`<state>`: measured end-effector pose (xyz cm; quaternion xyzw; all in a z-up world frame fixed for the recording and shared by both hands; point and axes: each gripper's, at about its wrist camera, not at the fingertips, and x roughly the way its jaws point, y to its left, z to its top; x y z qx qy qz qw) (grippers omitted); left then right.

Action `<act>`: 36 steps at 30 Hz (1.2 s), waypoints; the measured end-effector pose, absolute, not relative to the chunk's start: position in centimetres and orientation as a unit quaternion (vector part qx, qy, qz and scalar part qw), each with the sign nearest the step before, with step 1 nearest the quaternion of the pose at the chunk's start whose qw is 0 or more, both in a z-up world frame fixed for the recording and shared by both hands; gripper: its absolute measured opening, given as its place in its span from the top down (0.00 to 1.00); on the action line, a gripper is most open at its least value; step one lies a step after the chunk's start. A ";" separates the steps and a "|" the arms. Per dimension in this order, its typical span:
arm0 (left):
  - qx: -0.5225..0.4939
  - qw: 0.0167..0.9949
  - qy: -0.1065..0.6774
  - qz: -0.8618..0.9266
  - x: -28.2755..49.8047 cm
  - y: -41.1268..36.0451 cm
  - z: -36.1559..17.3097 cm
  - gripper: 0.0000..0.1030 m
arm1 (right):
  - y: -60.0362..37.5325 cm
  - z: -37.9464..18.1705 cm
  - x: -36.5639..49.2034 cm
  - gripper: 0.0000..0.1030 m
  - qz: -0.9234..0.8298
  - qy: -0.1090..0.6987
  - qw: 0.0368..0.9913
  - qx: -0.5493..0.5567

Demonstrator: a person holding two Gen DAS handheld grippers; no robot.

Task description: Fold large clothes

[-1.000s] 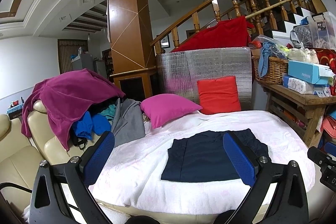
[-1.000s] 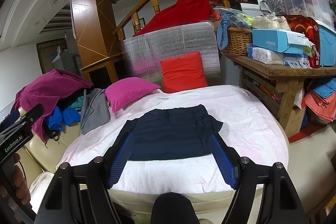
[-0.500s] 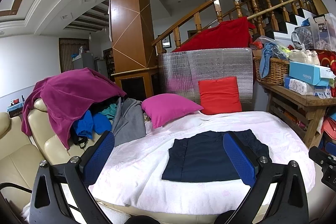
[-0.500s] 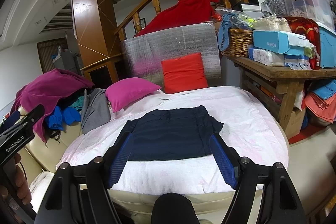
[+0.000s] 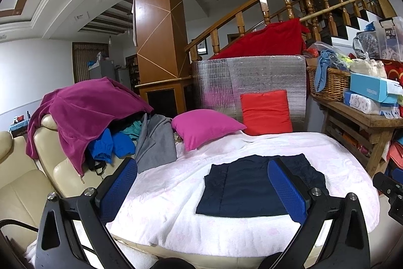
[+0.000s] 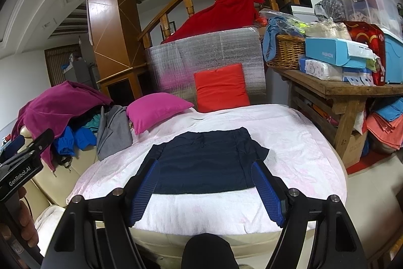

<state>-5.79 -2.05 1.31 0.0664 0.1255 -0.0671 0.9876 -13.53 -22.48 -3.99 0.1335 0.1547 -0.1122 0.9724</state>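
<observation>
A dark navy garment (image 5: 249, 188) (image 6: 204, 165) lies folded flat into a rectangle on the white blanket (image 5: 166, 196) (image 6: 297, 140) that covers the round cushion. My left gripper (image 5: 201, 183) hovers open in front of the blanket's near edge, nothing between its blue pads. My right gripper (image 6: 206, 183) is also open and empty, just short of the garment's near hem. The left gripper's body and a hand (image 6: 22, 226) show at the left edge of the right wrist view.
A pile of clothes under a magenta garment (image 5: 83, 107) rests on the cream sofa (image 5: 27, 183) at left. Pink (image 5: 204, 126) and red (image 5: 265, 112) pillows sit behind the blanket. A wooden table (image 6: 335, 97) with a basket and boxes stands at right.
</observation>
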 end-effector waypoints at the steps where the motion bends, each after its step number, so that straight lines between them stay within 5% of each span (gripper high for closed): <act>1: 0.065 0.988 0.127 -0.065 -5.6 -1.9 1.3 0.00 | -22.3 -3.9 -13.3 0.24 -0.113 0.155 0.972 0.133; 21: 0.062 0.985 0.149 -0.059 -1.4 -2.3 0.8 0.00 | -22.1 -2.1 -8.8 0.24 -0.112 0.156 0.974 0.118; 36: 0.046 0.969 0.213 -0.113 10.7 -4.0 -3.1 0.00 | -30.1 -4.6 0.7 0.24 -0.167 0.195 0.958 0.130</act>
